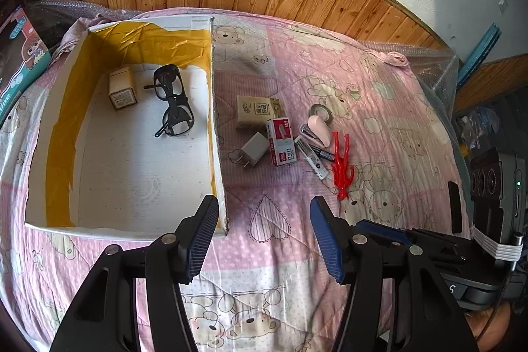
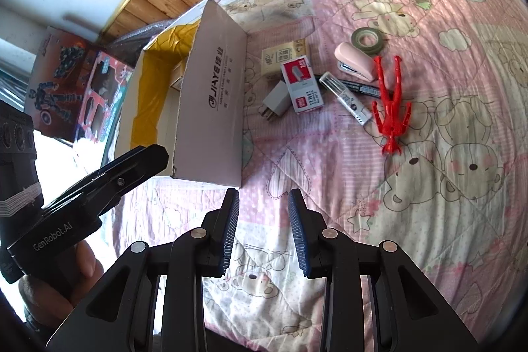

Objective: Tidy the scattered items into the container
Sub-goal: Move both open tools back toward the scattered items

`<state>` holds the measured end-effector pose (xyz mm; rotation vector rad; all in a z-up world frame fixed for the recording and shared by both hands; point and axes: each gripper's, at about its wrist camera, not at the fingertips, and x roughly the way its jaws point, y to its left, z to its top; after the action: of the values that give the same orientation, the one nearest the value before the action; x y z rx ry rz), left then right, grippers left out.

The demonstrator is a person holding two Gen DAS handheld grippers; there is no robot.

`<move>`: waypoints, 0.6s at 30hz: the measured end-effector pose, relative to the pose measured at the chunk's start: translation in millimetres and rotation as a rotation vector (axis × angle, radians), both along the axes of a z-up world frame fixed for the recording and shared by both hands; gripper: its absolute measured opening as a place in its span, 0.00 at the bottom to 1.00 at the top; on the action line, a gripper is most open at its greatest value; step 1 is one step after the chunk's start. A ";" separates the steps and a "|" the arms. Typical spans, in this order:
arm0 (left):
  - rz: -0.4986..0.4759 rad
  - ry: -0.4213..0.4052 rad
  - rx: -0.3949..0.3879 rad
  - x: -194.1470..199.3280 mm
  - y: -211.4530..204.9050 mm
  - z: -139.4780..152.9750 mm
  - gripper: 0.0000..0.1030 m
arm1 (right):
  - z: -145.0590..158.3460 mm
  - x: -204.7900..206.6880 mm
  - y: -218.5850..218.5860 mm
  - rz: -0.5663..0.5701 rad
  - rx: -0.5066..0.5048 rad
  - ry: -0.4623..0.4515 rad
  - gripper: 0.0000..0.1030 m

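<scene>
From the left wrist, the cardboard box (image 1: 132, 154) lies open on the pink quilt (image 1: 379, 108), holding black glasses (image 1: 171, 101) and a small tan carton (image 1: 122, 88). The left gripper (image 1: 264, 240) is spread, empty.

From the right wrist, loose items lie right of the box (image 2: 211, 108): charger (image 2: 277, 99), staple box (image 2: 302, 86), red figure (image 2: 391, 101). The right gripper (image 2: 264, 230) is parted, empty.

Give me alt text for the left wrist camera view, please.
An open white box lined with yellow tape sits on a pink cartoon quilt, holding black glasses and a small carton. To its right lie a grey charger, staple boxes, a pink stapler and a red figure. The left gripper hovers with jaws open.
</scene>
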<state>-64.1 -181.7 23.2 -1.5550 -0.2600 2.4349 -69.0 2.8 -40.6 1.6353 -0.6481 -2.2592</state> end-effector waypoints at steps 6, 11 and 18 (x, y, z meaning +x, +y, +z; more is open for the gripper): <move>-0.041 -0.015 -0.013 -6.3 21.3 -7.2 0.57 | -5.6 3.7 19.1 -0.056 -0.010 -0.010 0.32; -0.065 -0.034 -0.011 -15.4 38.4 -15.8 0.57 | -9.4 3.5 37.0 -0.111 -0.027 -0.012 0.33; -0.064 -0.069 -0.016 -37.9 50.9 -34.8 0.57 | -16.7 -2.4 61.1 -0.175 -0.041 -0.023 0.35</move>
<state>-101.9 -130.8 -11.6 -1.6309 -0.2006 2.3432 -71.4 63.9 -57.3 1.6451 -0.8687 -2.3320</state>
